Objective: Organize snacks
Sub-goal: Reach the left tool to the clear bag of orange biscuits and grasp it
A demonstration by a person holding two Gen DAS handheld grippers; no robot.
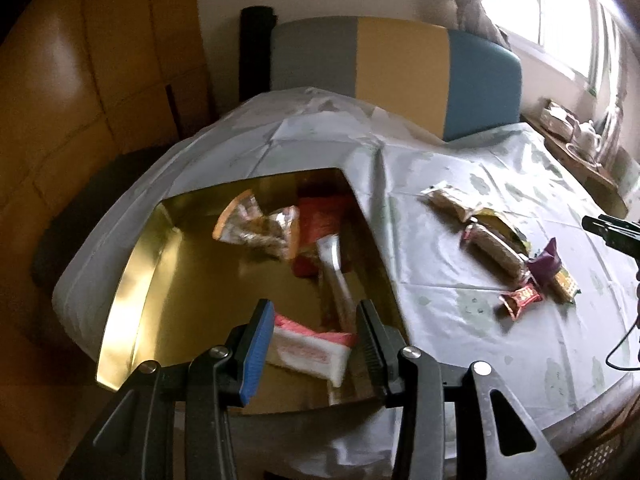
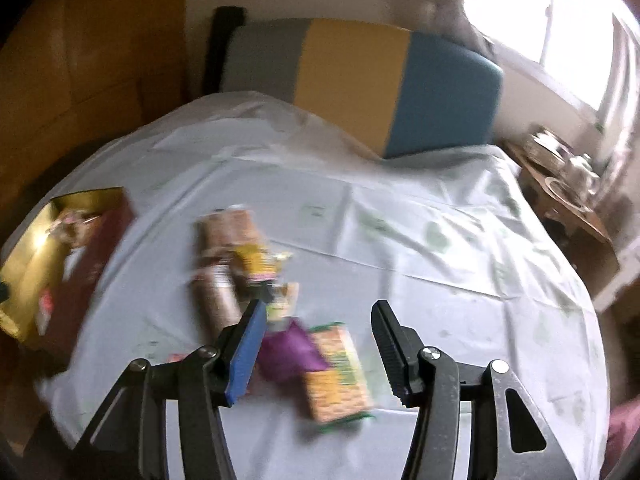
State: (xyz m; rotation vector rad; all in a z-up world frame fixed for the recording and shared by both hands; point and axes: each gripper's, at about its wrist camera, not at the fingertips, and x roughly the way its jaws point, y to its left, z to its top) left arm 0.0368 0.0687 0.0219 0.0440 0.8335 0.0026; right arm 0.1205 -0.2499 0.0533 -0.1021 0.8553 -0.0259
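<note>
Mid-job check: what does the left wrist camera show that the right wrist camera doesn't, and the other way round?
Only the left wrist view: the inside of the gold box from close up, with a clear crinkly packet, a red packet and a pink-and-white packet lying between the left gripper's open fingers.

Only the right wrist view: the right gripper open over a purple wrapper and a green-edged cracker pack.

Both: the cloth-covered table, the loose snacks on it and the striped chair back.

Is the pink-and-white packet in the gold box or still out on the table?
In: the pink-and-white packet lies on the gold box floor.
</note>
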